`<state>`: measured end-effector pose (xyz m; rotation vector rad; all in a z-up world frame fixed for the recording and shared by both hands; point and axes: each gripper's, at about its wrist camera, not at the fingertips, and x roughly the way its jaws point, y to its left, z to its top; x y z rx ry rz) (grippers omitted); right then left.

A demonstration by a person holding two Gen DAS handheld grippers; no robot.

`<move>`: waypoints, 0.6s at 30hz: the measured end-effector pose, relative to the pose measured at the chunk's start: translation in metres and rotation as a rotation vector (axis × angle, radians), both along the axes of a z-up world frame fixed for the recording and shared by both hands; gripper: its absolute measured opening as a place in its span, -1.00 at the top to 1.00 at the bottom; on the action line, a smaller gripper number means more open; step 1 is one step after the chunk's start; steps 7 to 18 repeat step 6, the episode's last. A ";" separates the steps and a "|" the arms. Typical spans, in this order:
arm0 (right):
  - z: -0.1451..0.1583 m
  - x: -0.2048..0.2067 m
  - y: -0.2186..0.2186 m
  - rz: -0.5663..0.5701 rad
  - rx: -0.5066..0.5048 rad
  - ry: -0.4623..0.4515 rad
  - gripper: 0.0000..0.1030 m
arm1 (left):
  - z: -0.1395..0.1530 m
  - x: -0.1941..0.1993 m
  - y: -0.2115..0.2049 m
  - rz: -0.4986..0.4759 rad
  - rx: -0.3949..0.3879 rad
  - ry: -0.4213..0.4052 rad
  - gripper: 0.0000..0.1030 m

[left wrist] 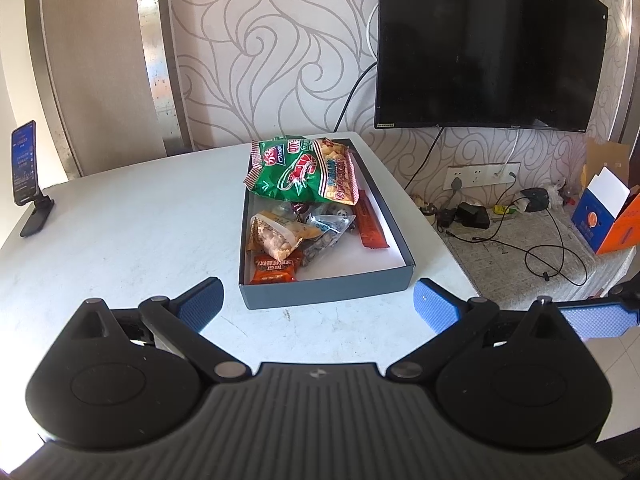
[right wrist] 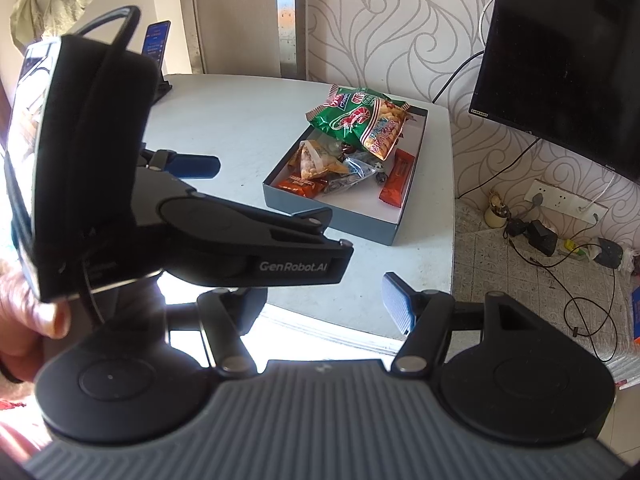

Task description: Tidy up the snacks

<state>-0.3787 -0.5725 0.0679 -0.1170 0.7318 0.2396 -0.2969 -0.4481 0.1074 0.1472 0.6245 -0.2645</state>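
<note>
From the left wrist, a white table (left wrist: 120,232) carries a grey box (left wrist: 320,288) already holding the snacks (left wrist: 304,200), and the left gripper (left wrist: 318,300) spreads wide and empty before it. From the right wrist, no snack lies loose on the table, so the sorting looks nearly done; the right gripper (right wrist: 320,300) also seems wide and empty, its left finger hidden behind the other tool.

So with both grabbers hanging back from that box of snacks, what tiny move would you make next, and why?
Probably ease the left gripper forward to the box. Its fingers stand open and empty just short of the near wall, and the green prawn cracker bag spills over the far rim, untidy. The right gripper, also open, sits further back.
</note>
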 end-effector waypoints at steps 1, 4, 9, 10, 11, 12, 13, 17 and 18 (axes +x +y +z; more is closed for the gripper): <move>0.000 0.000 0.000 0.000 0.001 0.000 -0.27 | 0.000 -0.001 0.000 0.003 0.000 -0.012 -0.97; 0.000 0.002 -0.002 -0.001 0.002 0.001 -0.27 | 0.001 0.000 0.002 0.007 -0.010 -0.021 -0.96; 0.000 0.002 -0.003 -0.001 0.002 0.001 -0.27 | 0.000 0.002 0.002 0.006 -0.014 -0.011 -0.96; 0.000 0.002 -0.003 -0.001 0.002 0.001 -0.27 | 0.000 0.002 0.002 0.006 -0.014 -0.011 -0.96; 0.000 0.002 -0.003 -0.001 0.002 0.001 -0.27 | 0.000 0.002 0.002 0.006 -0.014 -0.011 -0.96; 0.000 0.002 -0.003 -0.001 0.002 0.001 -0.27 | 0.000 0.002 0.002 0.006 -0.014 -0.011 -0.96; 0.000 0.002 -0.003 -0.001 0.002 0.001 -0.27 | 0.000 0.002 0.002 0.006 -0.014 -0.011 -0.96; 0.000 0.002 -0.003 -0.001 0.002 0.001 -0.27 | 0.000 0.002 0.002 0.006 -0.014 -0.011 -0.96; 0.000 0.002 -0.003 -0.001 0.002 0.001 -0.27 | 0.000 0.002 0.002 0.006 -0.014 -0.011 -0.96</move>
